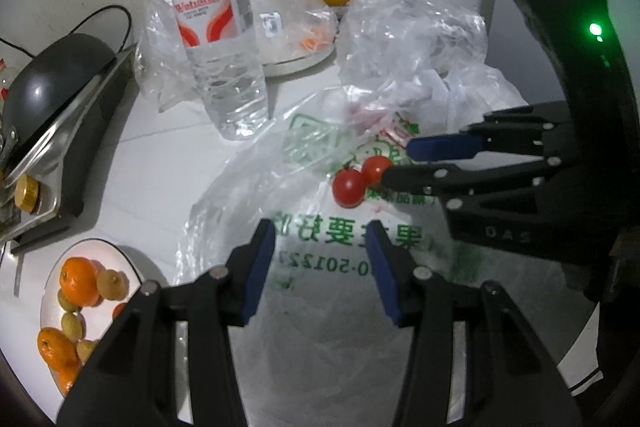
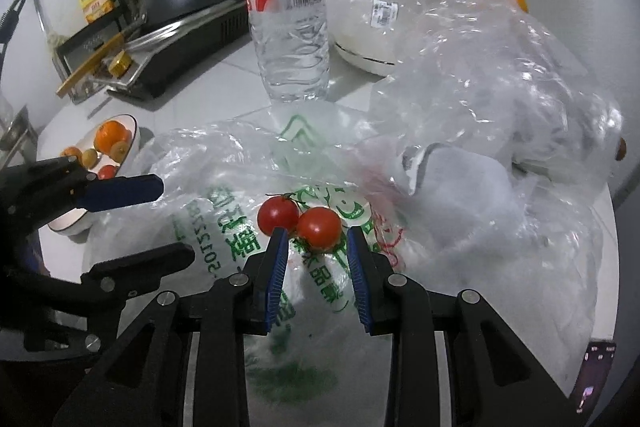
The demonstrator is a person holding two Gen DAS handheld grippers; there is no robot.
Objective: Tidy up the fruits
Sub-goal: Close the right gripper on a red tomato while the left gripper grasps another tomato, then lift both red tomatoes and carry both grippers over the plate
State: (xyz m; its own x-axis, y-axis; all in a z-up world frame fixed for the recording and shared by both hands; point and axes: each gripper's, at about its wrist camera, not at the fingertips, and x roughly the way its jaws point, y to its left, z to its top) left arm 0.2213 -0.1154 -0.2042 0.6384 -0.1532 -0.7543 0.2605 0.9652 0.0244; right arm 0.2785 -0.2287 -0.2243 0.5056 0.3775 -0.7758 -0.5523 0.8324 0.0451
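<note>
Red cherry tomatoes sit on the printed plastic bag; right gripper nearly closed, pads flanking one, grip uncertain; left gripper part-open, empty; next: secure it, carry to fruit plate.

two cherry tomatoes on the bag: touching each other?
Touching. Right wrist view: cherry tomatoes overlap with no gap; left wrist view agrees.

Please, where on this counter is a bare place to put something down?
One bare strip of white counter lies between the stove, the water bottle and the printed bag, above the fruit plate. The right side is crowded: crumpled clear bags cover it, with two tomatoes on the printed bag.
</note>
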